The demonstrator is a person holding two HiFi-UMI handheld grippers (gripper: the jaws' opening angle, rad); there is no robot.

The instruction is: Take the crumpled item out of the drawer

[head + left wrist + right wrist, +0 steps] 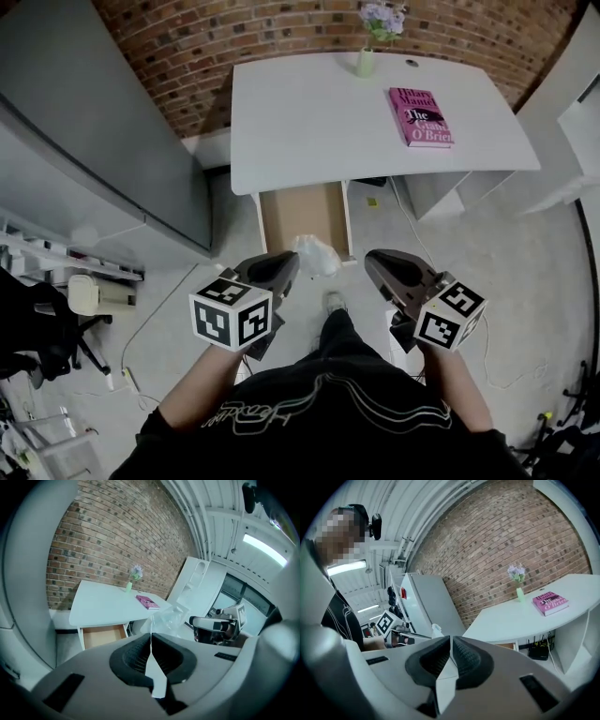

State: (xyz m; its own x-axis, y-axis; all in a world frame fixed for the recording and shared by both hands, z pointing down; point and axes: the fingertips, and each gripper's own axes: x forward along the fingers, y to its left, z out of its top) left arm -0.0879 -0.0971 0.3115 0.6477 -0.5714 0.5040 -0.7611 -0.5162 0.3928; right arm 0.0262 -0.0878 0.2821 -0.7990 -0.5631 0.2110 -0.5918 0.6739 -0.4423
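The crumpled item [316, 255] is a wad of clear plastic film. My left gripper [289, 266] is shut on its edge and holds it in the air in front of the open drawer [302, 214]. In the left gripper view the plastic [169, 619] bulges out past the closed jaws of the left gripper [151, 638], with the drawer [104, 635] lower left, showing a bare brown bottom. My right gripper [376, 263] hangs beside it, shut on nothing. In the right gripper view its jaws [451, 641] meet, and the plastic [436, 631] shows to the left.
The white desk [309, 122] carries a pink book [421, 116] and a small green vase with flowers [367, 54]. A brick wall stands behind it. A grey cabinet [103, 141] is at the left, white furniture at the right. Cables lie on the floor.
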